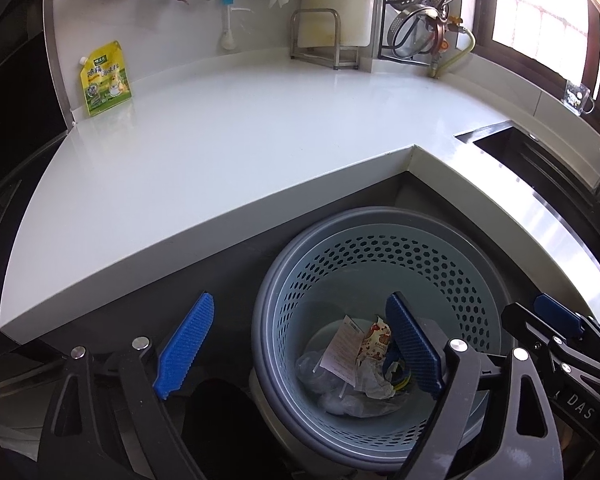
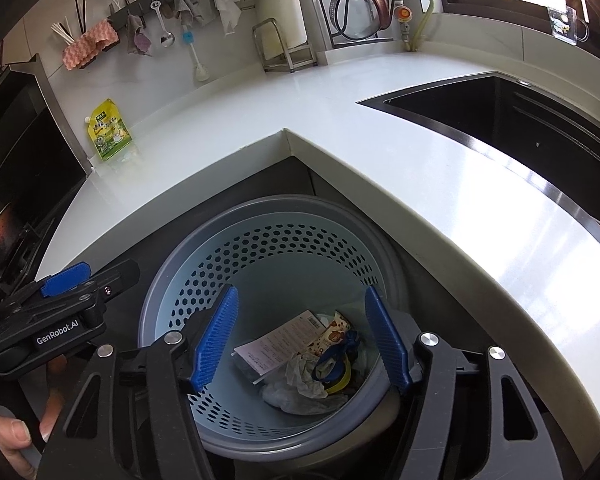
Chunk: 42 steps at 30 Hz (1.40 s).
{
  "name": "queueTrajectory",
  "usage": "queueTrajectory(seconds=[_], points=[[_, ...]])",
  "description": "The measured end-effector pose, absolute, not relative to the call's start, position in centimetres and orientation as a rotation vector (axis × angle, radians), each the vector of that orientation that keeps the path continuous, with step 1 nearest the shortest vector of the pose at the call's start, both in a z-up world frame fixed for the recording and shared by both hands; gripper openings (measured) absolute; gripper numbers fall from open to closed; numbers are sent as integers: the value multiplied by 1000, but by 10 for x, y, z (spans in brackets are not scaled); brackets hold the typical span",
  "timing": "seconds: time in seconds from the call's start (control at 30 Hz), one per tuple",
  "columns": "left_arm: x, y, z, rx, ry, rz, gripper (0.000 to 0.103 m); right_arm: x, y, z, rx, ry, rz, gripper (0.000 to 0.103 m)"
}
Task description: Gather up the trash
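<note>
Trash (image 2: pixel 300 364) lies at the bottom of the perforated blue bin (image 2: pixel 276 248), low in the frame: a printed paper slip, a snack wrapper, crumpled plastic and what may be a blue-and-yellow strap. Both the left gripper (image 1: pixel 300 344) and the right gripper (image 2: pixel 304 340) hang above the bin, jaws spread and empty. Beyond, the white counter (image 1: pixel 228 136) wraps the corner, with a yellow-green pouch (image 1: pixel 106 78) standing against the wall at upper left.
</note>
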State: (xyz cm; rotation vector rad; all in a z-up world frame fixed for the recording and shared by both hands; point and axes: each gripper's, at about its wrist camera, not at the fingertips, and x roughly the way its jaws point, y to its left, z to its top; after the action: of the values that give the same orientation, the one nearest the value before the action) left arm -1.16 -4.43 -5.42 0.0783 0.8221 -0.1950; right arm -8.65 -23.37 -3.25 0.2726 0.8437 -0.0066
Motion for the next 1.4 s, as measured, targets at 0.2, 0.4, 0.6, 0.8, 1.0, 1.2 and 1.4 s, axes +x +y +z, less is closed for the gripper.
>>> queueTrajectory(seconds=[0.2,0.4,0.6,0.8,1.0,1.2,1.4], points=[[-11,-45,-53,87,819,-180,93,-87,-233,-31,265,837,-10,68],[-10,-41,-54,80,830,-169,96,-86,-233,-32,265,840,-10,68],[-9,-40,-54,79,834,-157,96,-86,-233,-32,261,840,-10,68],[-10,-38,-54,77,833,-135,97,-86,-232,-33,258,842,-12,68],[-9,-37,-53,74,835,-123,97,-86,-232,-33,257,842,-11,68],[-8,-38,-54,81,842,-114,97,-86,-231,-33,257,842,-12,68],[-8,-37,-55,78,839,-118,97,-86,-231,-33,258,843,-12,68]])
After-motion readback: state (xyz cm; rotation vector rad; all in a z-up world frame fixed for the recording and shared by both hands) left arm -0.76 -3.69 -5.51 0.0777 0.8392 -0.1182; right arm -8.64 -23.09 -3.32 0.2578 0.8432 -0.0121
